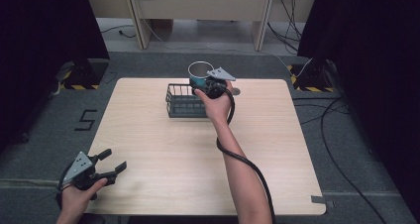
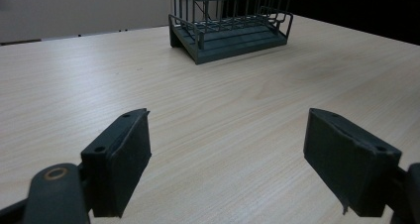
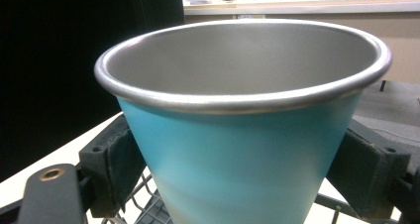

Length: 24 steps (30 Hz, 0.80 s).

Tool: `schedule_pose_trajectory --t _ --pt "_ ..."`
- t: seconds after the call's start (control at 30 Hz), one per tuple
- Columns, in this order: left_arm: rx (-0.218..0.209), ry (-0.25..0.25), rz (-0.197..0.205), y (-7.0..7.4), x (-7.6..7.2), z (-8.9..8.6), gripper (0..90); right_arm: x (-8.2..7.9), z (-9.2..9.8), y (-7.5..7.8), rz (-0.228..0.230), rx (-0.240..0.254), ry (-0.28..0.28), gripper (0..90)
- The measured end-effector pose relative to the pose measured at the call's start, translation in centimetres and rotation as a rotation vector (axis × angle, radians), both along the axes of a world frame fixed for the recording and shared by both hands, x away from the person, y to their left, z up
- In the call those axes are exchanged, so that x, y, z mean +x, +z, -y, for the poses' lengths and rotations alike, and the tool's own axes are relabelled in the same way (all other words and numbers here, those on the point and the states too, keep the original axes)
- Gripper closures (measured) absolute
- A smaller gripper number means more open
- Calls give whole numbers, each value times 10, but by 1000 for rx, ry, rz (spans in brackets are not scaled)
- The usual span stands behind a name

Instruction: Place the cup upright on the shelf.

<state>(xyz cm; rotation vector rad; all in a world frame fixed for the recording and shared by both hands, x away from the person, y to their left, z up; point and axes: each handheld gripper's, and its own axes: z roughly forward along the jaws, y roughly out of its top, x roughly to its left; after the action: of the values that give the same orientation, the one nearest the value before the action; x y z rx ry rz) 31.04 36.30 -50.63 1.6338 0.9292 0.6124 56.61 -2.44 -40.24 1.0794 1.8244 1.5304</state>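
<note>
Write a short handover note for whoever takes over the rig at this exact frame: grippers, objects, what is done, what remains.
Right gripper: shut on the blue cup, jaws pressing its sides, cup upright, held above the far right end of the wire basket.
Left gripper: open, holding nothing, over the near left corner of the table.
Done: cup gripped and brought over the basket.
Left: probably lower the cup into the basket and release; it is not yet set down.
</note>
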Motion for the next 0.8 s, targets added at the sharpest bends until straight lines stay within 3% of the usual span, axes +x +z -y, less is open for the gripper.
schedule_pose_trajectory --t 0.8 --pt "-7 1 -1 0 0 0 176 21 -15 -20 -65 -39 -35 172"
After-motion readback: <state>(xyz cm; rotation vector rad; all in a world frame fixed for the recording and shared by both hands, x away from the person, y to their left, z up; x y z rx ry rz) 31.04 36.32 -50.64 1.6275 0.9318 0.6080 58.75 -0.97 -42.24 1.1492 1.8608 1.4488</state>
